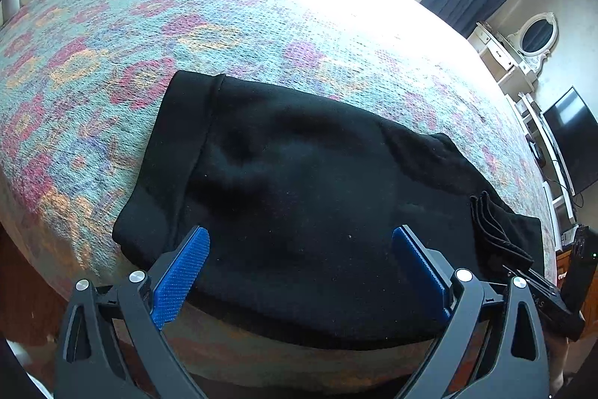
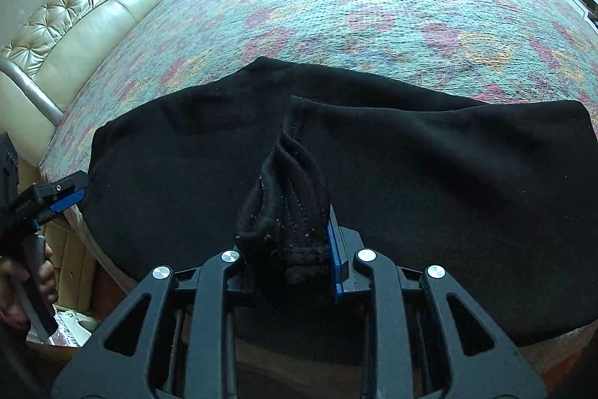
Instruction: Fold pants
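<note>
Black pants [image 1: 299,167] lie across the near edge of a bed, folded over on themselves, with the waistband at the left. My left gripper [image 1: 301,238] hovers open just above the near part of the pants, its blue pads wide apart with nothing between them. My right gripper [image 2: 295,234] is shut on the bunched leg cuffs [image 2: 287,212] of the pants [image 2: 411,174], and the fabric hides its left finger. In the left wrist view the right gripper [image 1: 523,277] sits at the right end of the pants, holding the stacked cuffs [image 1: 493,227]. The left gripper [image 2: 76,191] shows at the left edge of the right wrist view, held by a hand.
The bed carries a pink, teal and orange patterned blanket [image 1: 187,25] that stretches far beyond the pants. A padded cream headboard [image 2: 74,10] runs along the left. A white dresser with mirror [image 1: 523,51] and a dark TV [image 1: 575,137] stand at the right.
</note>
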